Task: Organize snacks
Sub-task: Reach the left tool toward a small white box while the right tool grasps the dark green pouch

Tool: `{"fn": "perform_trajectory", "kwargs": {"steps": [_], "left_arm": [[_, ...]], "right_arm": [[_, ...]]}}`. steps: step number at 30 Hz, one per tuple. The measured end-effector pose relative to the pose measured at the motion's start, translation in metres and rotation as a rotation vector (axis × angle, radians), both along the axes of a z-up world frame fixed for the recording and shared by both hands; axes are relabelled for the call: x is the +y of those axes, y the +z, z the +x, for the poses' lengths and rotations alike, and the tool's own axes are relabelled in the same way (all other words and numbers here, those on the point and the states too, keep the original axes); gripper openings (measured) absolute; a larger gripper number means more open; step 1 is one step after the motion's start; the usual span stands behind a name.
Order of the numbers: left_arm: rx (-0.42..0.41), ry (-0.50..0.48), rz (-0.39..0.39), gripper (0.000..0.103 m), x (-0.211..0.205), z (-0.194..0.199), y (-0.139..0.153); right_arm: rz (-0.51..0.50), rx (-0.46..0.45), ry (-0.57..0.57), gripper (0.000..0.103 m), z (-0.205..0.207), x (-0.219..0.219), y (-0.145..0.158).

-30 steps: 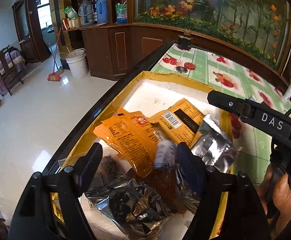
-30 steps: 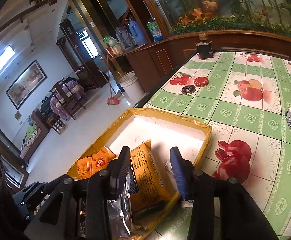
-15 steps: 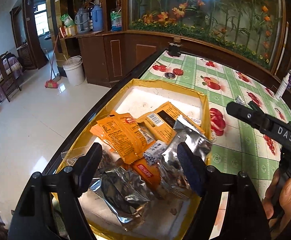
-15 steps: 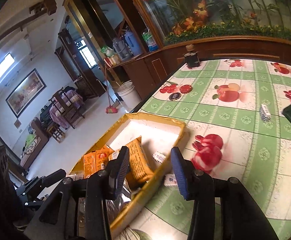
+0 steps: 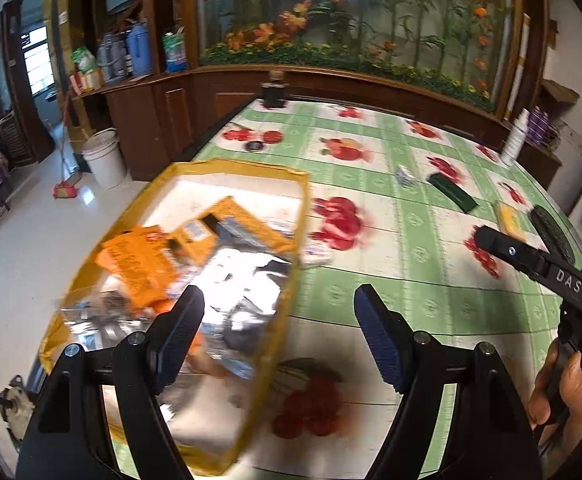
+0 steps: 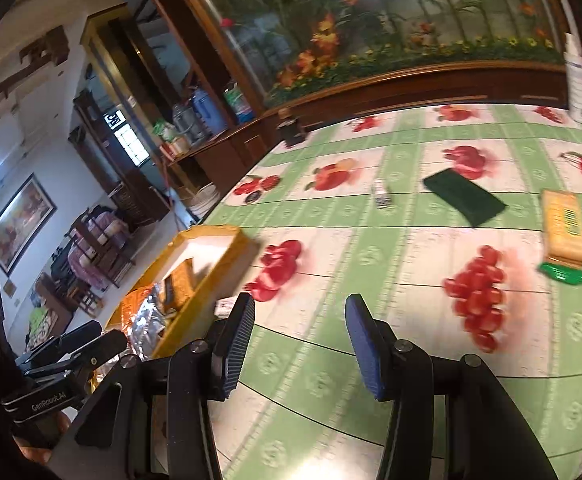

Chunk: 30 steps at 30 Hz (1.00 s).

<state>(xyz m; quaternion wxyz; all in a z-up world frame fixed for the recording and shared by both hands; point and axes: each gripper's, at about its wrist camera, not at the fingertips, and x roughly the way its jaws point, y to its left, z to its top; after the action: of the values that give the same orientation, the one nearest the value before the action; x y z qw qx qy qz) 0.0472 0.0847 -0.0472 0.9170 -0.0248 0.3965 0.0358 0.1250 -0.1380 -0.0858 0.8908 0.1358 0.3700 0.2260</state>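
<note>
A yellow-rimmed box [image 5: 287, 304] [image 6: 195, 308] at the table's left edge holds several orange packets [image 5: 139, 264] and silver packets [image 5: 243, 276]. My left gripper [image 5: 279, 332] stands open over the box's right rim, nothing between its fingers. My right gripper [image 6: 299, 344] hangs over bare tablecloth to the right of the box, its jaws opening and empty. On the cloth lie a dark green packet [image 6: 463, 196] [image 5: 453, 192], a yellow biscuit pack [image 6: 563, 232] [image 5: 509, 220] and a small silver piece [image 6: 381, 196] [image 5: 405, 176]. A small white wrapper [image 5: 315, 254] sits beside the box.
The table [image 6: 371, 360] carries a green and white fruit-print cloth. A dark jar [image 5: 273, 94] stands at its far edge, a white bottle [image 6: 575, 76] at the far right. Wooden cabinets and a flower mural back the table. A white bucket [image 5: 105, 158] stands on the floor at left.
Both grippers have swung right, away from over the box toward the open tablecloth. The right gripper's fingers have spread a little. The green and yellow packs have come into view.
</note>
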Motion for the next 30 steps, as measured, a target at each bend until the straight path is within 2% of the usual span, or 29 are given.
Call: {"fn": "perform_trajectory", "kwargs": {"steps": [5, 9, 11, 20, 22, 30], "left_arm": [[0.028, -0.082, 0.027, 0.077, -0.047, 0.008, -0.008], [0.052, -0.119, 0.035, 0.077, -0.068, 0.014, -0.014], [0.064, -0.123, 0.025, 0.077, -0.071, 0.017, -0.017], [0.113, -0.124, -0.07, 0.077, -0.077, 0.056, -0.02], [0.112, -0.125, -0.069, 0.077, -0.081, 0.066, -0.019], [0.09, -0.109, -0.005, 0.077, -0.096, 0.101, -0.015]], "right_arm": [[0.003, -0.004, -0.055, 0.05, -0.004, -0.035, 0.001], [-0.013, -0.006, -0.085, 0.051, -0.002, -0.054, 0.0], [-0.022, -0.003, -0.095, 0.055, 0.002, -0.062, -0.002], [-0.096, 0.021, -0.087, 0.056, 0.044, -0.075, -0.01], [-0.107, 0.03, -0.061, 0.06, 0.058, -0.074, -0.012], [-0.15, 0.023, -0.03, 0.06, 0.092, -0.07, -0.017]]}}
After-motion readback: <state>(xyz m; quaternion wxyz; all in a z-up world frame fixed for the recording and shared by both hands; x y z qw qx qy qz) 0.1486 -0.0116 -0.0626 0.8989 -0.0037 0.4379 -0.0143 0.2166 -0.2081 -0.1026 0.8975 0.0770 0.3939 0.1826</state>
